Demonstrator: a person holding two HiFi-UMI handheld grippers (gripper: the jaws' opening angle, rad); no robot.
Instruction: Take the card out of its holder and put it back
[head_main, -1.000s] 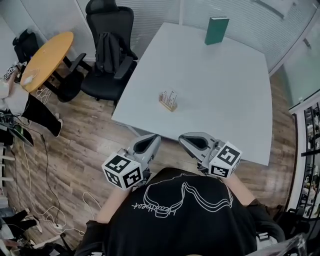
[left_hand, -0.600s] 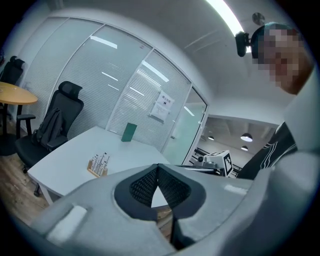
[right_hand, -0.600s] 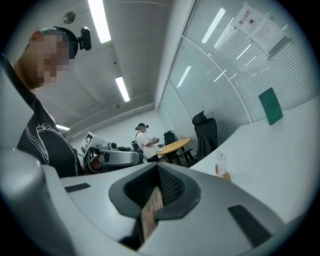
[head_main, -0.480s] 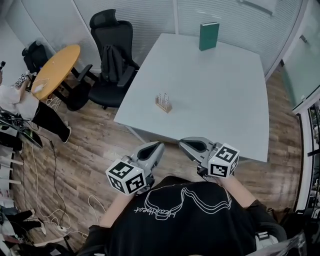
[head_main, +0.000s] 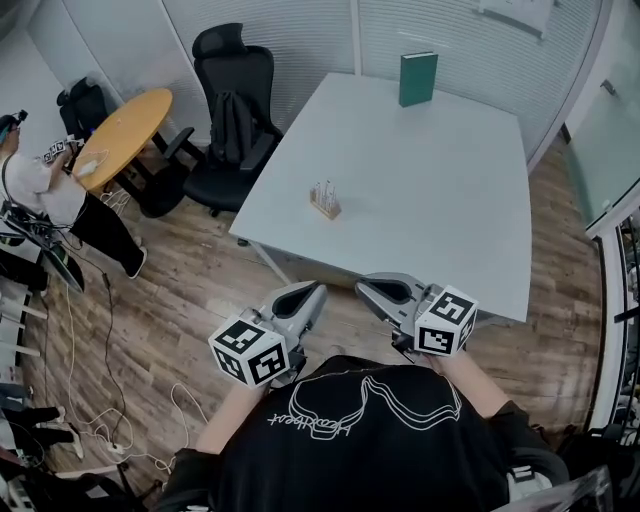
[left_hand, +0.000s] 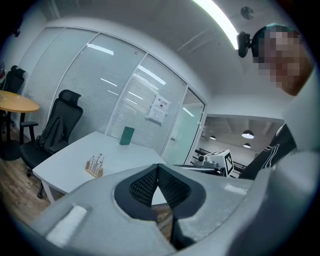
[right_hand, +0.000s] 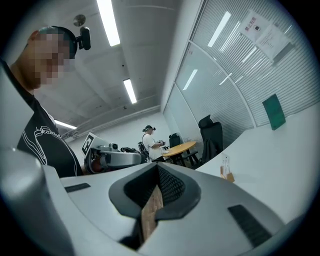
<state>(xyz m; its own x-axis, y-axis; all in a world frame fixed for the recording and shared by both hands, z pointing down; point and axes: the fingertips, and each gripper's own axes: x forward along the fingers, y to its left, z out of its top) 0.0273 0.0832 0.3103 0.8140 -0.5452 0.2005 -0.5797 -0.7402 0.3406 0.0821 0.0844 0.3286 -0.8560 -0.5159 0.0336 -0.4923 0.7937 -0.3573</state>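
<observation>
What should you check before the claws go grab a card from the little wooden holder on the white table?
1. The small wooden card holder stands upright on the white rectangular table: ok.
2. The pale cards stand in it: ok.
3. The left claw is empty: ok.
4. The right claw is empty: ok.
5. Claws open for grabbing: not ok, both shut.
6. Claws close to the holder: not ok, both sit far from it, by the person's black shirt.

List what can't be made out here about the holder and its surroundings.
Holder: contents too small in every view to count or read.
Wall notice: print too small, left gripper view.
Far person: what they hold is too small, right gripper view.
</observation>
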